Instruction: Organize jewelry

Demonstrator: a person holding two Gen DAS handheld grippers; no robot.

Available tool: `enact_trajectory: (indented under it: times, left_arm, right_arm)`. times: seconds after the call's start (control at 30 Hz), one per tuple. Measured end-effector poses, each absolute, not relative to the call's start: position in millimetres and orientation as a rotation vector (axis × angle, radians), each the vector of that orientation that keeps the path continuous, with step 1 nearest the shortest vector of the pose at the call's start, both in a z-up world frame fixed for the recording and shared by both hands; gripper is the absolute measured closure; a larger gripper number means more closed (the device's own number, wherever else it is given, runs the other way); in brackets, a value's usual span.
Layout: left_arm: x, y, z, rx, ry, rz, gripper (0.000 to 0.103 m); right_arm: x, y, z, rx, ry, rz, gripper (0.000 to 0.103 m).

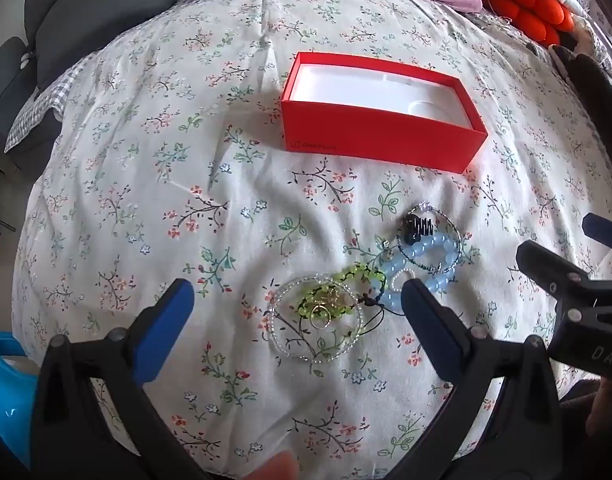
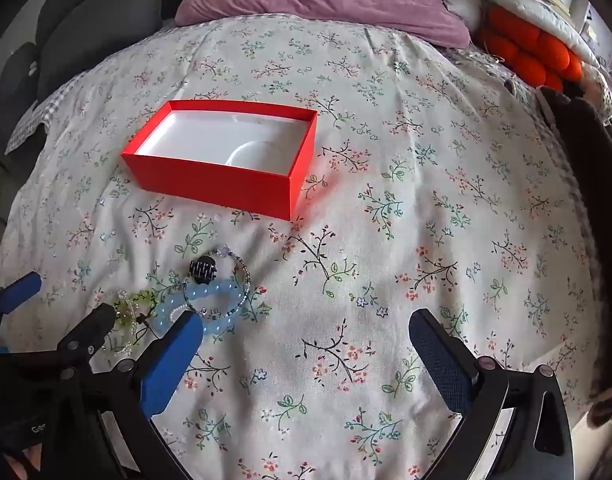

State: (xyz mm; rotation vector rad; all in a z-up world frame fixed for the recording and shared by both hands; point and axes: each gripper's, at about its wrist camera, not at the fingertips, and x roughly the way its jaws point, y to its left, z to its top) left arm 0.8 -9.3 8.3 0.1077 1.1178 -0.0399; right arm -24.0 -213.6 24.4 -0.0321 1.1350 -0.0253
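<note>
In the left wrist view, the left gripper is hanging released over a clear beaded ring and green bracelet at lower centre; right of them the pale blue bead bracelet and black hair claw are lying. The red box is sitting open above. In the right wrist view, the right gripper is hovering released over bare floral bedspread.

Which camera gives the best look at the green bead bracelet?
The left wrist view: the green bead bracelet lies almost whole between the open fingers. In the right wrist view it sits at the lower left, partly hidden behind the left gripper.
</note>
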Motion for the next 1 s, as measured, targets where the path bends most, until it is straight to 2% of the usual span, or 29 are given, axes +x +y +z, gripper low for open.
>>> enact_trajectory:
  times: [1.0]
  left_arm:
    - [-0.5,-6.0,10.7,0.100,1.109,-0.040,0.000]
  right_arm:
    - [-24.2,-214.4,23.7,-0.032,1.135,-0.027,0.000]
